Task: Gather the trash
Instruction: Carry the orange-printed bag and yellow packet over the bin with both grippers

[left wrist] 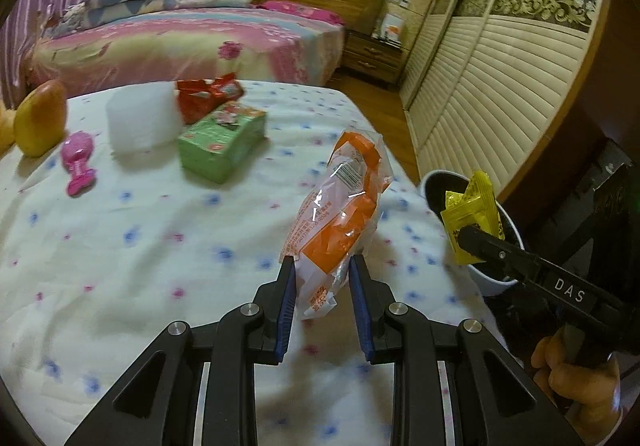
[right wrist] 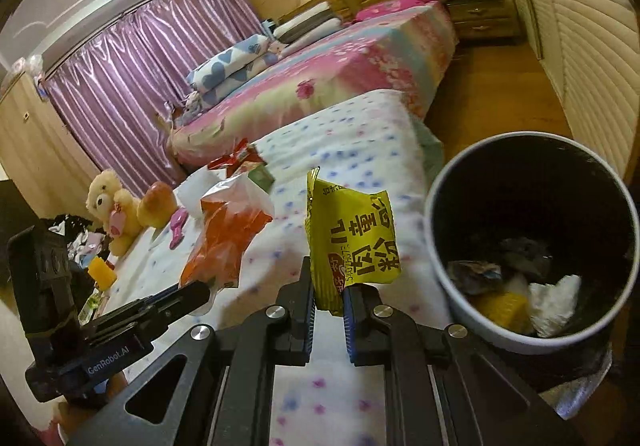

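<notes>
The orange-and-clear crinkly plastic snack bag was pinched at its bottom end by the left claw, sticking up and away from the blue pads in the centre of the left wrist view, held above the white cloth with blue and pink flowers that covered the worktop. In the right wrist view that same bag showed at centre left.

The yellow foil packet with dark printed characters was clamped by its lower edge in the right claw, standing upright in the middle of that frame, just left of the round bin with a pale outer wall and black inside. From the left wrist view the packet sat right over the bin's opening at the right edge. So both claws were clenched, each on its own wrapper.

The bin already had some stuff at the bottom: something yellow, a white crumpled wad and a greyish scrap.

Further back on the cloth, upper left of the left wrist view: a green printed carton, a red crumpled wrapper behind it, a blurry white block, a pink plastic toy and a yellow-orange mango-shaped fruit. A cream teddy bear sat at the left of the right wrist view. Beyond all that was a bed with a pink flowered cover.
</notes>
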Available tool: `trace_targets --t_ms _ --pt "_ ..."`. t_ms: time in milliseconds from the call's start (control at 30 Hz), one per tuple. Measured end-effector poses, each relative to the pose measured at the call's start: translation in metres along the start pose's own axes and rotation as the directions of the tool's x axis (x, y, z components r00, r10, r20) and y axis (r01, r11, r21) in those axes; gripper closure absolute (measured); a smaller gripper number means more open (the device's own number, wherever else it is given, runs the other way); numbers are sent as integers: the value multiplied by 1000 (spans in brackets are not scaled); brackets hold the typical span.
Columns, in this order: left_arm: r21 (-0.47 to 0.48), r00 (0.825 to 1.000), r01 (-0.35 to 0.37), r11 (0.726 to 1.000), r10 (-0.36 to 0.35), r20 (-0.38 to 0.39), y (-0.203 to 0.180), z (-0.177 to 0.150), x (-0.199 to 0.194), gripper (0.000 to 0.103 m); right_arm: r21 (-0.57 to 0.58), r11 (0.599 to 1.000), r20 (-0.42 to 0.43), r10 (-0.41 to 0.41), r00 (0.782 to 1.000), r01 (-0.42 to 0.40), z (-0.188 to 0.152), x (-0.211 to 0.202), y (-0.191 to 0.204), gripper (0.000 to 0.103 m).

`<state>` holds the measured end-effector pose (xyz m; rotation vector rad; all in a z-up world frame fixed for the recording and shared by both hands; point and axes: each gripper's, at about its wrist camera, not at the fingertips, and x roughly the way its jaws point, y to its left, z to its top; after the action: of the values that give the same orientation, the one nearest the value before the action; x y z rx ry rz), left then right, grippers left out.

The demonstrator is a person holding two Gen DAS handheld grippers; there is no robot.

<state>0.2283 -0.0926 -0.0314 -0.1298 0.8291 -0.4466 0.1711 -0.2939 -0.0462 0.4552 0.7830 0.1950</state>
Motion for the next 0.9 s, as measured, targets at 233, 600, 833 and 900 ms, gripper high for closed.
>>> trace_targets --t_ms 233,600,833,900 --pt "42 1000 28 999 -28 -7 -25 2 11 78 39 999 23 -36 999 35 0 -17 -26 92" --pt "100 998 55 993 -53 -22 -58 9 33 78 97 991 45 -96 994 91 2 -33 -62 92" --pt "132 998 65 989 -62 -28 -77 15 48 78 119 986 45 -122 991 116 3 -38 -79 92" --pt "142 998 67 988 -63 -32 -81 18 54 78 125 985 43 -129 991 122 3 -38 -83 92"
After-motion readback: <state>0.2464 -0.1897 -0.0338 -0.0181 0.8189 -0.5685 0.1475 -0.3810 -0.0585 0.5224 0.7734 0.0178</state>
